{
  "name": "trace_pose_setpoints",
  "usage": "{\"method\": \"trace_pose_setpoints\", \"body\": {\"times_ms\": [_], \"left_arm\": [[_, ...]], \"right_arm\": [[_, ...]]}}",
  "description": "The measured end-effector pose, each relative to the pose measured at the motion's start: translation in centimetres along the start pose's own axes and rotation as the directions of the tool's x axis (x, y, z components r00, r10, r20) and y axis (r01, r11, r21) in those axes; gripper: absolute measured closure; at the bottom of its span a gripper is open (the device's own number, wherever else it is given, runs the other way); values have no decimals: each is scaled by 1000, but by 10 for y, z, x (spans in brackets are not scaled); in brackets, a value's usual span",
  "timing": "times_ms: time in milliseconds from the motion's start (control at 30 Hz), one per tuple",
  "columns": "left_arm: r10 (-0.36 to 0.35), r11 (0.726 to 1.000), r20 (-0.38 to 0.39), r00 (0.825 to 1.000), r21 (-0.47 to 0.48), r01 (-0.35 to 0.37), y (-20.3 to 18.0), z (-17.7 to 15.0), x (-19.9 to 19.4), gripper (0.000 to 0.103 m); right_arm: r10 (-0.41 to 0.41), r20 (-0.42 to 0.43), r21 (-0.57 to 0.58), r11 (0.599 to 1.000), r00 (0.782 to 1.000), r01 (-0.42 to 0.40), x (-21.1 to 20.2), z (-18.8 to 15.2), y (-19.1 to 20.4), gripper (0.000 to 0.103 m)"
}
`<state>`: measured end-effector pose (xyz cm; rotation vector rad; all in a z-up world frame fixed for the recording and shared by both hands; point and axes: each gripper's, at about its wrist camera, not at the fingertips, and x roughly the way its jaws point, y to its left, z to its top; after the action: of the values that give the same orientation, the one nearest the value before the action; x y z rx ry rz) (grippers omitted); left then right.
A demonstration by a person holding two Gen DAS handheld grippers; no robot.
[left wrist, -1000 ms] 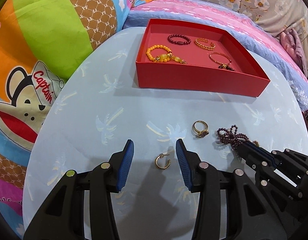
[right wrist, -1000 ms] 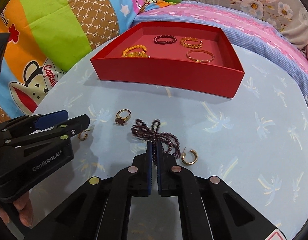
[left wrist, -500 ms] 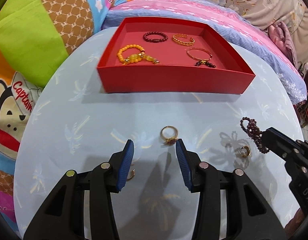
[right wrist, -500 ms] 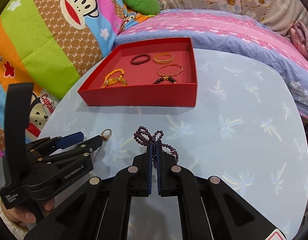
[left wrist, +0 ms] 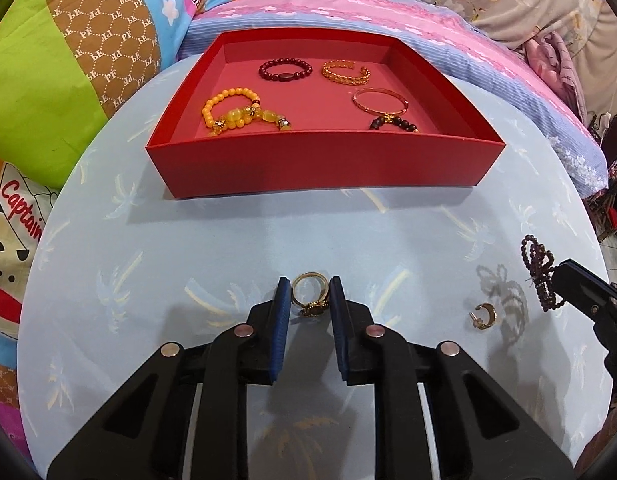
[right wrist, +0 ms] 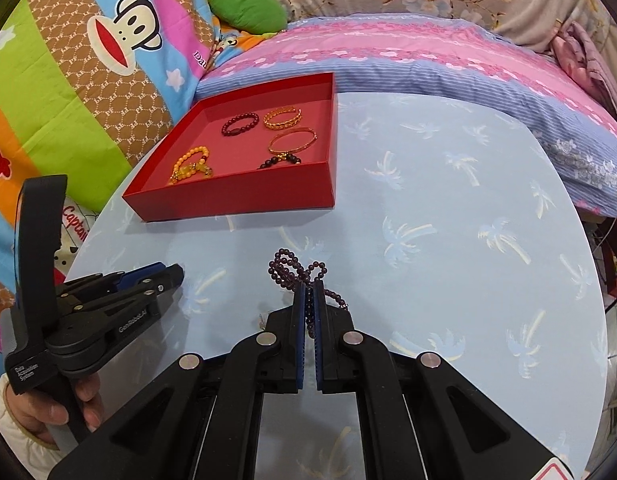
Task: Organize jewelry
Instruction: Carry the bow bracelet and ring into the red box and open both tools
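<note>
— Where do we stand with the ring?

— We have the left tool (left wrist: 307, 300) set down over the gold ring (left wrist: 309, 294) on the pale blue bench (left wrist: 228, 248). Its jaws have just been closing, and the ring lies flat between the blue pads (left wrist: 282, 312), its dark ornament turned toward us. Whether the pads already press on the band we cannot tell; a thin gap seems to show on each side.

— And the other tool?

— Our right tool (right wrist: 308, 300) is clamped shut on the dark purple bead strand (right wrist: 294, 270), whose loops stand up past the tips, clear of the bench.

— Which way is the red box from here?

— The red box (left wrist: 320, 168) lies straight ahead of the left tool, across a bare stretch of bench, its long side facing us. From the right tool it sits ahead and off to the left, so we judge the left hand the nearer and more squarely lined up. Four bracelets already lie inside, with room in front of them.

— What does one camera give us that the other does not?

— The left wrist view shows the ring between the pads and a small gold hoop earring (left wrist: 484, 316) on the bench to the right, near the strand's shadow. The right wrist view shows neither; the left tool's body hides the ring. It does show a hand (right wrist: 40, 408) in a white cuff on the left tool's handle.
</note>
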<state>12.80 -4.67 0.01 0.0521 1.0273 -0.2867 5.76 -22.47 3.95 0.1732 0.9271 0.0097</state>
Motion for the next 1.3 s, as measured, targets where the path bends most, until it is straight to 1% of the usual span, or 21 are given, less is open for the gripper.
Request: {"method": "trace_pose_setpoints", "body": {"times_ms": [200, 367, 567, 700, 833, 967, 1133, 1300], "left_arm": [[-12, 1000, 17, 1000, -5, 13, 2, 2, -15, 84], [-18, 1000, 49, 999, -3, 18, 2, 12, -32, 84], [-28, 999, 110, 994, 19, 26, -5, 39, -48, 84], [-22, 999, 166, 986, 34, 17, -8, 70, -52, 84], [-3, 999, 206, 979, 42, -5, -10, 102, -46, 84], [15, 999, 223, 975, 37, -24, -9, 124, -35, 84], [38, 998, 216, 976, 35, -47, -8, 144, -13, 84], [49, 998, 198, 979, 34, -57, -6, 155, 8, 84]], "right_arm": [[22, 5, -16, 1000, 1000, -22, -2, 2, 7, 99], [46, 17, -33, 998, 999, -46, -3, 11, 17, 99], [74, 60, -67, 995, 995, -70, -5, 39, 31, 99], [79, 103, -88, 994, 991, -71, -4, 66, 36, 99], [71, 132, -95, 994, 989, -59, 6, 97, 37, 99], [58, 142, -91, 995, 988, -45, 22, 122, 35, 99], [42, 136, -96, 995, 990, -29, 45, 143, 34, 99], [37, 128, -107, 994, 991, -23, 63, 154, 37, 99]]}}
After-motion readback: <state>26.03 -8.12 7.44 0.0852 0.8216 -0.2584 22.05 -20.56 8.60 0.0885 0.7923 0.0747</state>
